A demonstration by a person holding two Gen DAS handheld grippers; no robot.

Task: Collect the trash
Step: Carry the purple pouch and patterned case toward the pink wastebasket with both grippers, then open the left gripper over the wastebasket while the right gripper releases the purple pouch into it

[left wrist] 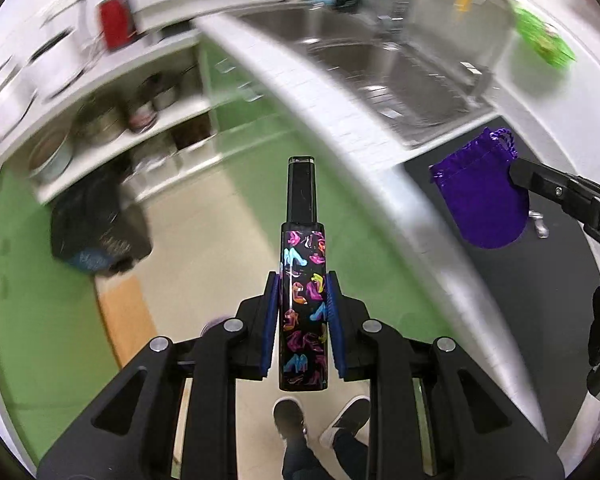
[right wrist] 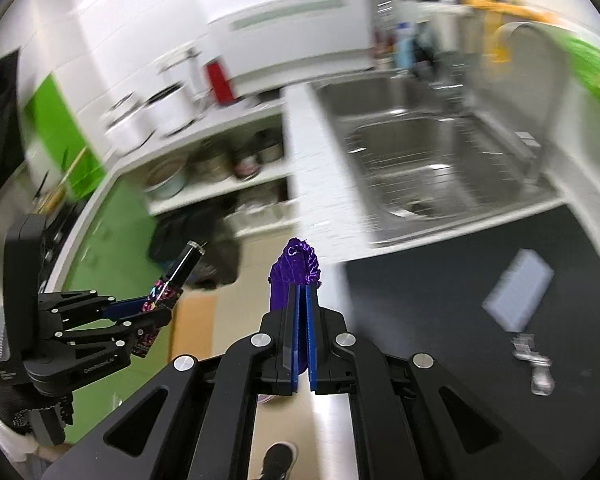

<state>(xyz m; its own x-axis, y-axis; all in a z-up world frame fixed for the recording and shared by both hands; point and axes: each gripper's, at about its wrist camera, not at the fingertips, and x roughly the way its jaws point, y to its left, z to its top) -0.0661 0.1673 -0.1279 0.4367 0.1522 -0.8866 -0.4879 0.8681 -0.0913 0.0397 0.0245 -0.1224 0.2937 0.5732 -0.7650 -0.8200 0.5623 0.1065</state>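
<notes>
We see steel sink (right wrist: 432,160) set in white counter (left wrist: 300,92); left of sink, open shelves (right wrist: 220,168) with pots; below sink, green-and-beige floor (left wrist: 204,216).

Shelf pots (left wrist: 100,128) & black bag (left wrist: 96,232) on floor smeared by blur; pouch (right wrist: 296,272) bottom hidden btwn claw pads.
</notes>
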